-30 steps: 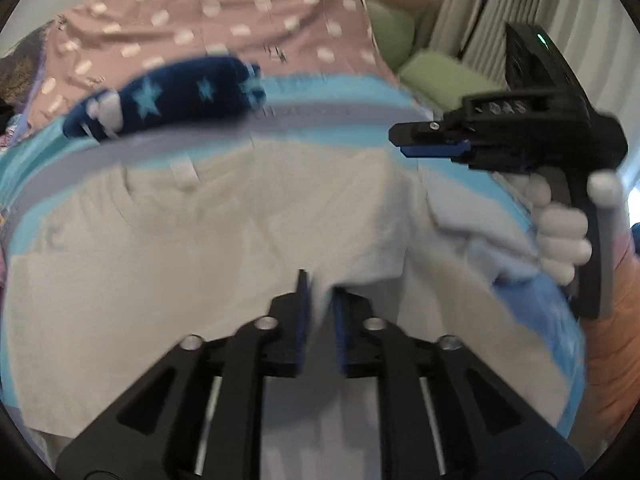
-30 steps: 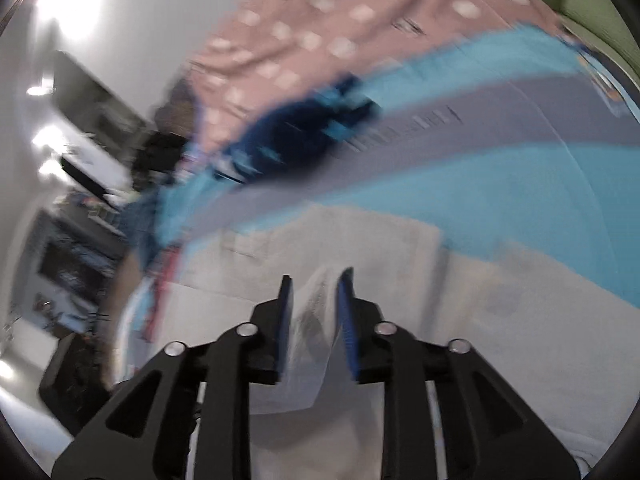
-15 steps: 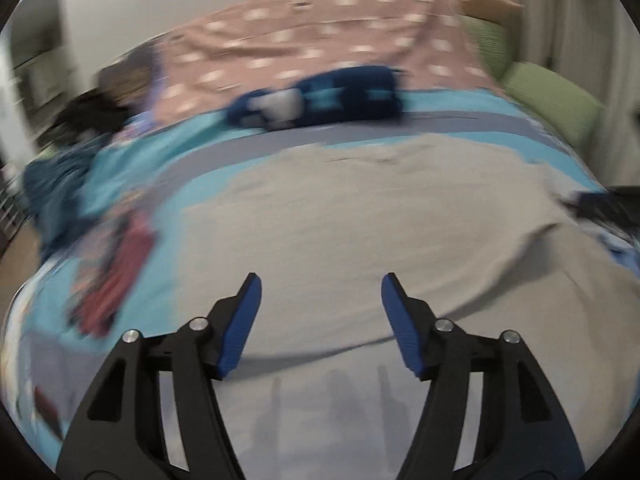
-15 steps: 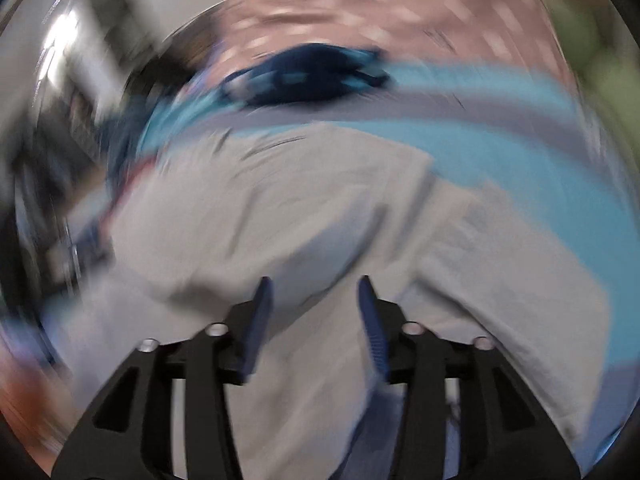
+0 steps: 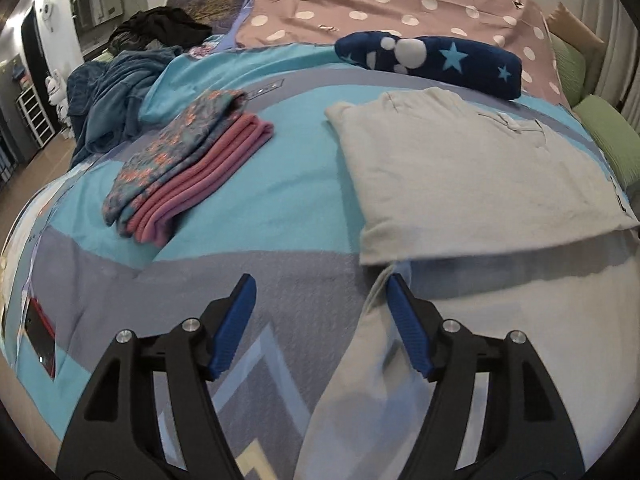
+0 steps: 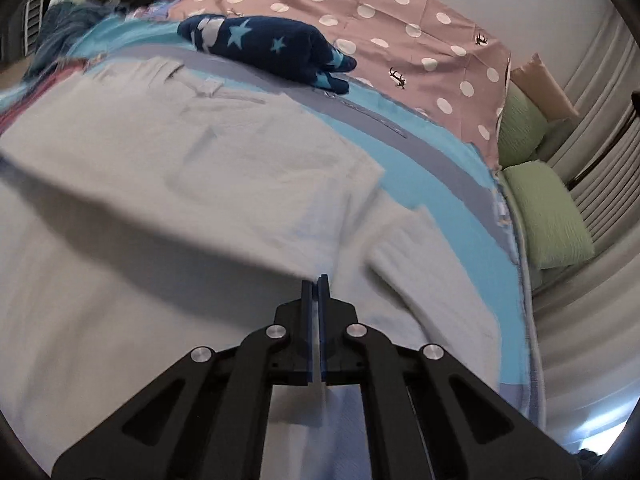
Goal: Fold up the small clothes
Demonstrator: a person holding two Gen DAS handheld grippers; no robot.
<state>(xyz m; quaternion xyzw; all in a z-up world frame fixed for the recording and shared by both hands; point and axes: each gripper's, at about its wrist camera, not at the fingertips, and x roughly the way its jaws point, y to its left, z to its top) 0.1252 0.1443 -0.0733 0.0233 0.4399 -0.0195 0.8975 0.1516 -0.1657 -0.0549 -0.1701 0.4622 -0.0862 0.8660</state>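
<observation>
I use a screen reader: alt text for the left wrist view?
The left gripper, jaws opening and empty, hangs over a bed beside a half-folded pale shirt. Folded clothes lie to the left.

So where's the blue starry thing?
The starry blanket lies rolled up at the far side of the bed in both views, just beyond the white shirt, on the spotted sheet's edge.
</observation>
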